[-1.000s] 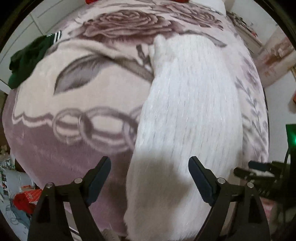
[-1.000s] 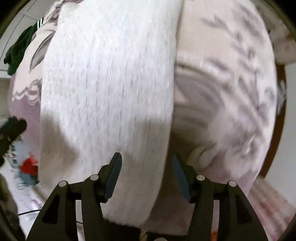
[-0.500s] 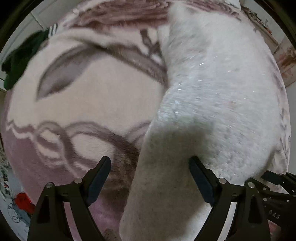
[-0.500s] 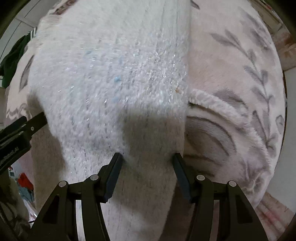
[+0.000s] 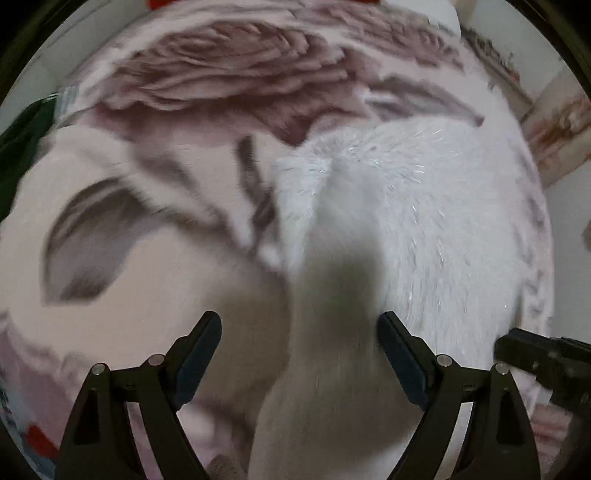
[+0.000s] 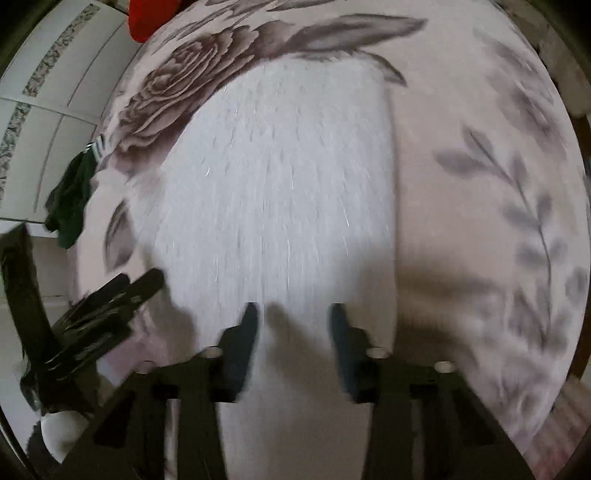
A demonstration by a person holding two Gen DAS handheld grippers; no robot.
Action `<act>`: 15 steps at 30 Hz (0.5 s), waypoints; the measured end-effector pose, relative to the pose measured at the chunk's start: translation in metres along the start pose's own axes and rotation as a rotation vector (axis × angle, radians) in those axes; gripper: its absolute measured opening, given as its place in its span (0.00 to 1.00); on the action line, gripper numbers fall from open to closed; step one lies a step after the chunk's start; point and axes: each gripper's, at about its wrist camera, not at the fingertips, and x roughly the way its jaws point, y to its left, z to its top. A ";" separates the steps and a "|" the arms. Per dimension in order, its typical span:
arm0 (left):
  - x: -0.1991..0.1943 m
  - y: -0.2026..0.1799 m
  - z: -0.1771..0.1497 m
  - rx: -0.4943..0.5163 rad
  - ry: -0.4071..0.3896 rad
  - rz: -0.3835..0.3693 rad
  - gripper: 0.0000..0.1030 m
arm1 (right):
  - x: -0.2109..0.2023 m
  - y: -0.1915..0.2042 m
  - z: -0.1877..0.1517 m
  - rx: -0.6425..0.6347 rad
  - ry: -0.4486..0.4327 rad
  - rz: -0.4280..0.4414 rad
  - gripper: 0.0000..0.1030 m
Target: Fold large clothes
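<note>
A white fluffy knit garment [image 5: 424,229] lies on a pink rose-patterned blanket [image 5: 155,236] covering a bed. In the left wrist view my left gripper [image 5: 299,332] is open, its jaws wide apart over the garment's near left edge, nothing between the pads. In the right wrist view the garment [image 6: 280,192] stretches away from me, and my right gripper [image 6: 291,325] is open above its near end, holding nothing. The left gripper shows at the left of the right wrist view [image 6: 110,299]; the right gripper shows at the right of the left wrist view [image 5: 546,362].
A dark green garment [image 6: 72,199] lies at the blanket's far left edge, also in the left wrist view [image 5: 18,147]. Something red [image 6: 147,18] sits at the bed's far end. White cupboard doors [image 6: 44,110] stand to the left. The blanket [image 6: 480,184] extends right of the white garment.
Both grippers have pulled back and up from the garment; more blanket and the far end of the bed show now. Both stayed open. Both views are motion-blurred.
</note>
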 end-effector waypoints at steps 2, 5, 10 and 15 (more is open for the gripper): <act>0.024 0.006 0.013 -0.024 0.047 -0.047 0.98 | 0.026 0.008 0.017 -0.014 0.044 -0.055 0.35; 0.040 0.019 0.023 -0.057 0.069 -0.126 1.00 | 0.052 0.007 0.026 -0.046 0.059 -0.109 0.35; 0.037 0.019 0.028 -0.046 0.059 -0.140 1.00 | 0.066 0.019 0.058 -0.041 0.091 -0.199 0.36; -0.005 0.030 0.014 0.000 0.000 -0.140 1.00 | -0.002 0.038 0.045 -0.043 0.042 -0.098 0.36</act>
